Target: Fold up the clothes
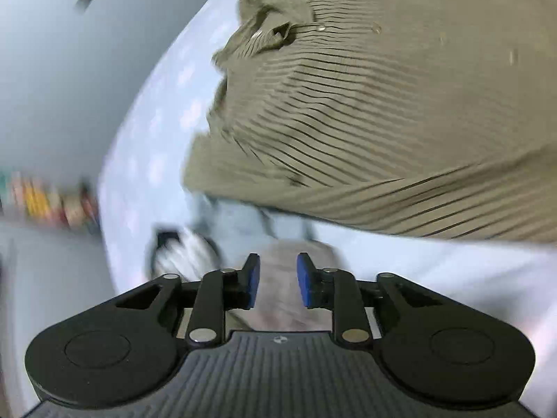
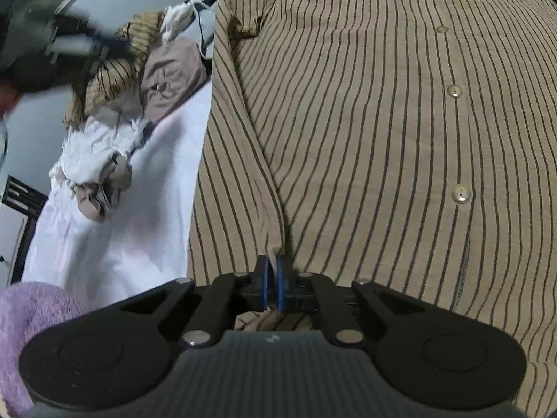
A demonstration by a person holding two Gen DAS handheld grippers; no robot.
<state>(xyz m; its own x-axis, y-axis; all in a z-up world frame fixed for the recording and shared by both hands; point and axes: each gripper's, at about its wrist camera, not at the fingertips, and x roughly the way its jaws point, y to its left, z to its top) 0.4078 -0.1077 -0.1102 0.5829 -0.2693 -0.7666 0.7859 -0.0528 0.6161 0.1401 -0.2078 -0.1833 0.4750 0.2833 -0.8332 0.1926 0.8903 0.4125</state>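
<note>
Pinched between the nearly closed pads of the right gripper (image 2: 274, 284) is a fold of the striped shirt (image 2: 365, 146), which lies buttoned and spread on the white sheet (image 2: 139, 209). Left gripper (image 1: 277, 280) stands partly open with nothing between its pads, beside a pile of clothes (image 2: 139, 80).

You have a white bed (image 2: 115, 244); the striped shirt (image 2: 365, 139) lies flat on it, crumpled clothes (image 2: 115, 111) piled left of the shirt.

my left wrist view: heap of clothes (image 1: 195, 244) smeared by blur, items indistinct. striped shirt (image 2: 348, 122) cut off by my right view's edge.
</note>
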